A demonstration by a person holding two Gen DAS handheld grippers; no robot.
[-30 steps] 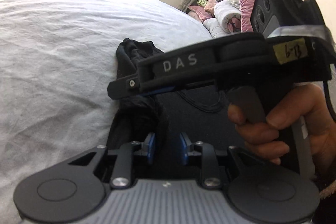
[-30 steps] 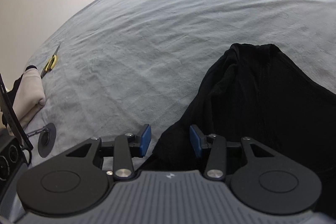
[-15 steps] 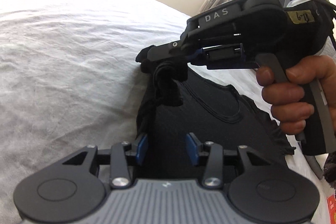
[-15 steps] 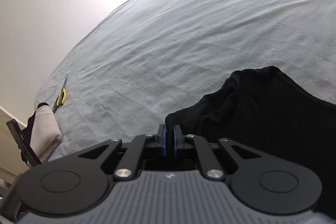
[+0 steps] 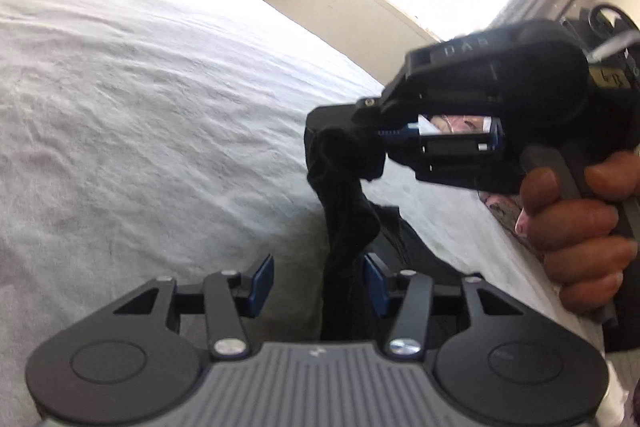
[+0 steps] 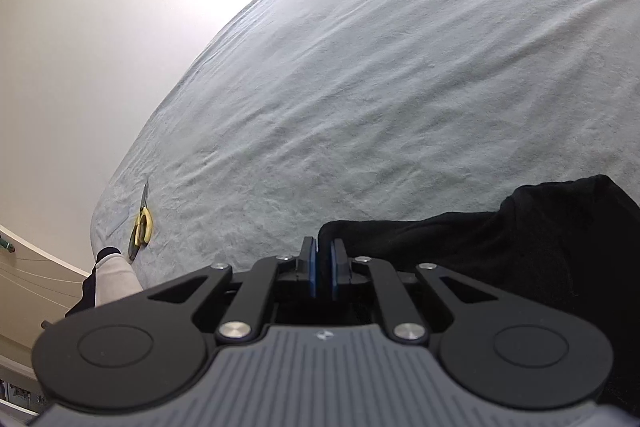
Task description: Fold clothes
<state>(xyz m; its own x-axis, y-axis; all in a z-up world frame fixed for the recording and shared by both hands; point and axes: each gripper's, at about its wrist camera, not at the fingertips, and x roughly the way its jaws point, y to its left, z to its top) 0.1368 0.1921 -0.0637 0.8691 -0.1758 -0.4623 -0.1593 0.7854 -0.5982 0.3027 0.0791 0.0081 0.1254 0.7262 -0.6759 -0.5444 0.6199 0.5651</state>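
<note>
The white bed (image 5: 140, 107) is my landmark. On its near side lies the black garment (image 6: 520, 239), one edge lifted clear. I judge this the pick-up step: my right gripper (image 6: 323, 269) pinches that edge; my left gripper (image 5: 318, 285) is opening around the hanging strand and must close next.

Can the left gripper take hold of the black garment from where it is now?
Probably yes. A hanging strip of the black garment already passes between the blue pads of the left gripper, whose jaws are opening. The right gripper holds the cloth up by its bunched end, and nothing blocks the way.
</note>
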